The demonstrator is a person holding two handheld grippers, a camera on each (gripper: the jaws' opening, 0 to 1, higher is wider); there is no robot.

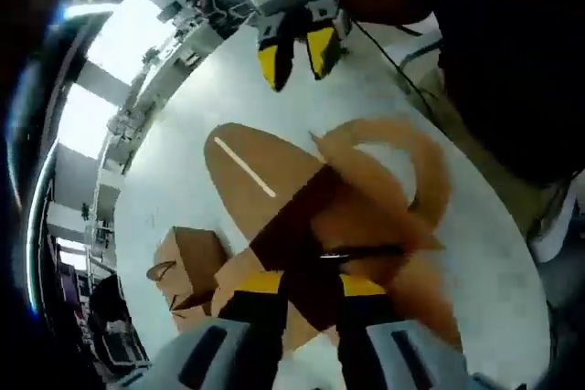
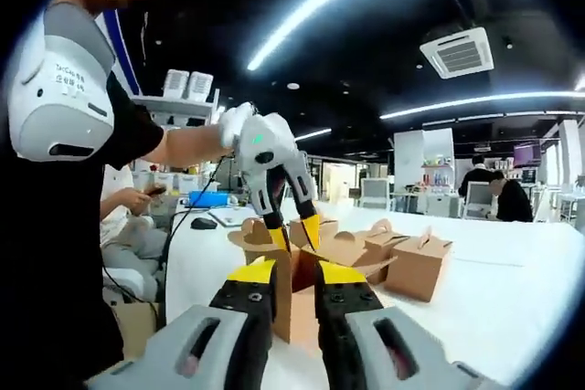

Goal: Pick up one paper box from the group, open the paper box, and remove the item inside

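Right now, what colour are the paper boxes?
Plain brown cardboard; the closed paper box shows it best in the right gripper view.

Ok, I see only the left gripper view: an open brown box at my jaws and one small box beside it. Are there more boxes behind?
Observer: Yes. In the right gripper view, a closed paper box with a handle stands just past the open paper box.
Operator: Is anybody else near?
Observer: A person in dark clothes is at a far desk.
Operator: Where are my tips on the box?
Observer: The left gripper has its yellow tips at the open paper box's top edge. The right gripper is just in front, jaws apart.
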